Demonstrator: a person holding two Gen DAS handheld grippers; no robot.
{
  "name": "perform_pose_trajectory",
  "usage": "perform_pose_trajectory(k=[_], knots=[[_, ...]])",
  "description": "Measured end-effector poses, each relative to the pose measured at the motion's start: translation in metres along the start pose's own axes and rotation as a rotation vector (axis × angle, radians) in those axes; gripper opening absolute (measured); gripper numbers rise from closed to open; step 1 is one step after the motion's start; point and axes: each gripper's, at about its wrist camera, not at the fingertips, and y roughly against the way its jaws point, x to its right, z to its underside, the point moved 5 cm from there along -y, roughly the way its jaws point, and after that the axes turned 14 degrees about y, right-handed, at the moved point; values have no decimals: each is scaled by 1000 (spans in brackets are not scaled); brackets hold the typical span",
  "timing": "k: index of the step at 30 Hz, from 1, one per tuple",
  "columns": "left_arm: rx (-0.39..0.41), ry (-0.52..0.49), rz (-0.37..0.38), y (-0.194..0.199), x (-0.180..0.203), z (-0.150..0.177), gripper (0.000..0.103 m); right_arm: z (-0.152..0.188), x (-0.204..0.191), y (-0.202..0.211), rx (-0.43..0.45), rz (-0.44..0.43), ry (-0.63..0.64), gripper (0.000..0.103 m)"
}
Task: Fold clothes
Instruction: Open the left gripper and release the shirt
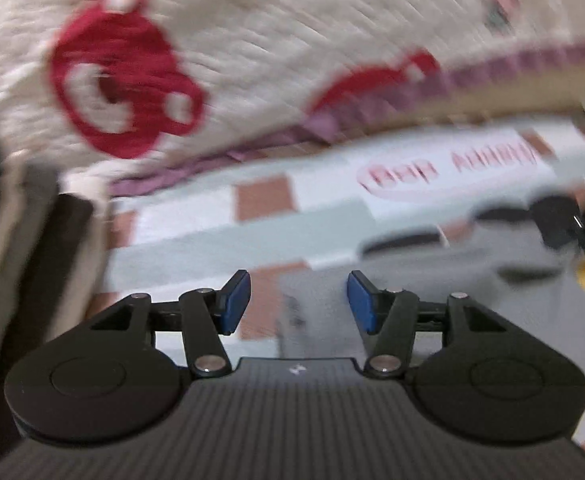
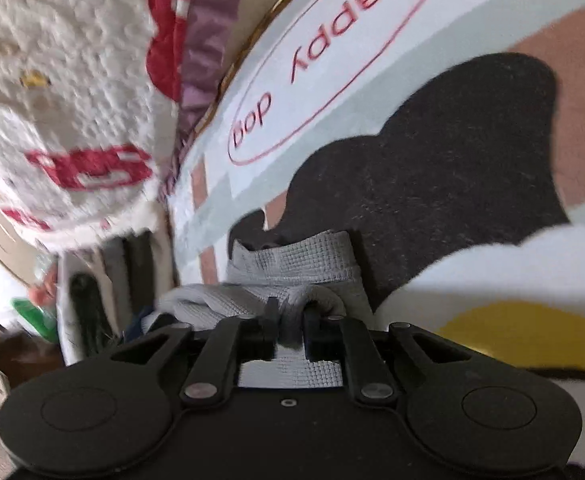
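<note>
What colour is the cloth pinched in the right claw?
Light grey with a fine waffle weave, the cloth shows best in the right wrist view.

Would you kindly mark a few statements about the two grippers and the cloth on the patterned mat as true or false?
1. The right gripper is closed on a grey waffle-textured cloth. True.
2. The left gripper is clamped on the same cloth. False: its blue pads stand apart with nothing between them.
3. The mat under the grippers bears the words "Happy dog" inside a red oval. True.
4. The grey cloth lies spread out flat. False: it is bunched up in front of the right gripper's fingers.
5. A cream textured fabric with red shapes shows beyond the mat. True.
</note>
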Motion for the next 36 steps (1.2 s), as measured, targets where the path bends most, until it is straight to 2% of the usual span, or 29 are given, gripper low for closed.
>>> perform_pose_trajectory(k=[2, 4, 6, 8, 9, 11, 12, 14, 15, 16, 18, 20, 22, 28, 30, 32, 34, 36], knots=[[59, 65, 1, 17, -11, -1, 53, 2, 2, 12, 51, -24, -4, 43], [104, 125, 29, 35, -18, 3, 53, 4, -4, 30, 150, 9, 102, 48], [97, 168, 126, 45, -15, 17, 51, 12, -22, 52, 264, 126, 344, 51], [66, 128, 169, 39, -3, 31, 50, 34, -48, 67, 367, 224, 639, 51], [50, 100, 181, 35, 4, 37, 48, 46, -59, 64, 372, 243, 774, 51], [32, 92, 173, 17, 10, 41, 38, 71, -81, 51, 355, 281, 1023, 50], [23, 88, 170, 8, 13, 42, 38, 81, -92, 41, 335, 301, 1134, 50], [19, 97, 133, -12, 16, 40, 28, 100, -113, 9, 280, 321, 1364, 50], [2, 116, 118, -23, 15, 36, 28, 109, -124, -7, 250, 330, 1479, 49], [-14, 135, 103, -34, 15, 33, 27, 116, -131, -24, 192, 341, 1539, 46], [-60, 185, 97, -53, 15, 28, 26, 110, -134, -55, 119, 374, 1555, 45], [-62, 141, 62, -59, 19, 26, 25, 99, -134, -77, 70, 423, 1540, 45], [-60, 98, 32, -65, 23, 27, 25, 80, -129, -82, 50, 416, 1437, 45], [-81, 145, 40, -77, 13, 24, 24, 42, -108, -65, 67, 320, 1153, 44], [-81, 124, 27, -78, 16, 24, 24, 30, -94, -61, 50, 276, 1035, 44], [-80, 91, 14, -79, 19, 23, 24, 29, -90, -57, 56, 292, 1021, 44], [-69, 118, 17, -76, 13, 22, 24, 28, -86, -52, 62, 310, 1012, 44], [-27, 202, 15, -65, 0, 21, 23, 27, -82, -48, 68, 329, 1004, 44]])
